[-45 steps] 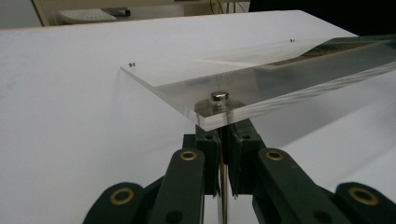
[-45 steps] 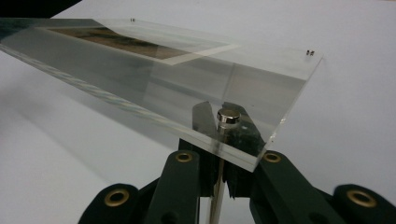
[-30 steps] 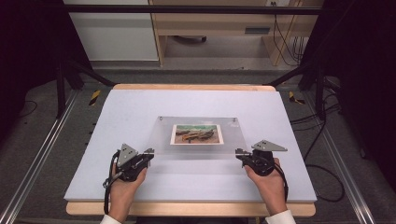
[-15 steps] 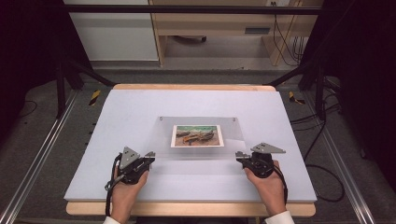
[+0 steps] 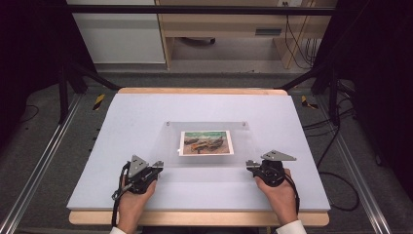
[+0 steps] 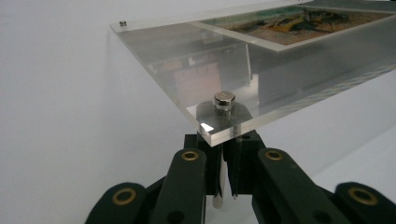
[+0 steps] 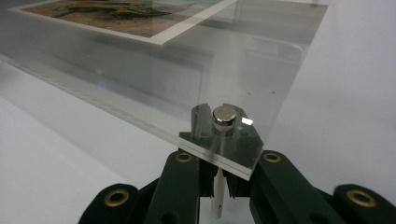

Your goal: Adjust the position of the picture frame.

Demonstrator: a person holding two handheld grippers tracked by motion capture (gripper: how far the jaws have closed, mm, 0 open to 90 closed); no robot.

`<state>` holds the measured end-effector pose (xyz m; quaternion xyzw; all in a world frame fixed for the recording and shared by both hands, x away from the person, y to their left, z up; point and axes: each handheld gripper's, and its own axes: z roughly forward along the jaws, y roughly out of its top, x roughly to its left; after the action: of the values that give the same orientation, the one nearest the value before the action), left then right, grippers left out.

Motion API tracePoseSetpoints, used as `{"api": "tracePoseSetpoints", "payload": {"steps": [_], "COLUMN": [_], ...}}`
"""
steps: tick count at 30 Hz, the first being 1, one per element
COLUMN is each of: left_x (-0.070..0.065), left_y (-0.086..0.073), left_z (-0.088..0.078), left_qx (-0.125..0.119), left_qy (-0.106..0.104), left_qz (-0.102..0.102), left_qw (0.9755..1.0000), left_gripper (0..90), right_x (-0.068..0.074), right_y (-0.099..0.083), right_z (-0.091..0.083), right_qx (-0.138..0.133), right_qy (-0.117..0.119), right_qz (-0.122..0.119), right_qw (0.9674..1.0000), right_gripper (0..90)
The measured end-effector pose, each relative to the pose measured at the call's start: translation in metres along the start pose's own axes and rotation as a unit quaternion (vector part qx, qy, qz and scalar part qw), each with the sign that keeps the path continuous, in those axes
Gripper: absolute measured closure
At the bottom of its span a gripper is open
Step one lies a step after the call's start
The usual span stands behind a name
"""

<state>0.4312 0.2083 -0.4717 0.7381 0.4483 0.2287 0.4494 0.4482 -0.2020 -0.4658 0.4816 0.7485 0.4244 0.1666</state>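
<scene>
High view: clear acrylic photo frame (image 5: 209,144) lies mid-table on the white table cover (image 5: 122,117), a landscape print (image 5: 206,143) sandwiched at its centre. Left gripper (image 5: 157,165) meets the frame's near left corner, right gripper (image 5: 250,164) the near right corner; a hand (image 5: 130,202) behind each. From up here the contact itself is too small to read. Left gripper view fills that in: jaws drawn tight together under the corner, pinching the metal standoff pin (image 6: 219,186) whose round silver cap (image 6: 224,100) sits on top of the acrylic. A second cap (image 6: 123,22) marks the far corner. Right gripper view, same story: jaws closed on the pin (image 7: 216,196) below the plate, cap (image 7: 224,116) above. Near edge of the frame looks lifted clear of the cover, though the transparency makes that uncertain.
</scene>
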Motion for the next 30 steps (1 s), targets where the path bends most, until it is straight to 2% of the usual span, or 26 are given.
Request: {"api": "tracePoseSetpoints", "payload": {"steps": [12,30], "left_x": [-0.0018,-0.001], "left_y": [-0.0031,-0.0032], "left_z": [0.0036,0.0045], "left_qx": [0.013,0.014], "left_qy": [0.002,0.005], "left_qz": [0.006,0.011], "left_qw": [0.9999,0.9998], "left_gripper": [83.9,83.7], "right_x": [-0.0013,-0.0008], "right_y": [-0.0029,-0.0044], "right_z": [0.0028,0.0051], "right_qx": [0.011,0.018], "right_qy": [-0.007,-0.006], "right_qz": [0.003,0.001], "right_qw": [0.9999,0.9998], "right_gripper": [83.7,83.5]}}
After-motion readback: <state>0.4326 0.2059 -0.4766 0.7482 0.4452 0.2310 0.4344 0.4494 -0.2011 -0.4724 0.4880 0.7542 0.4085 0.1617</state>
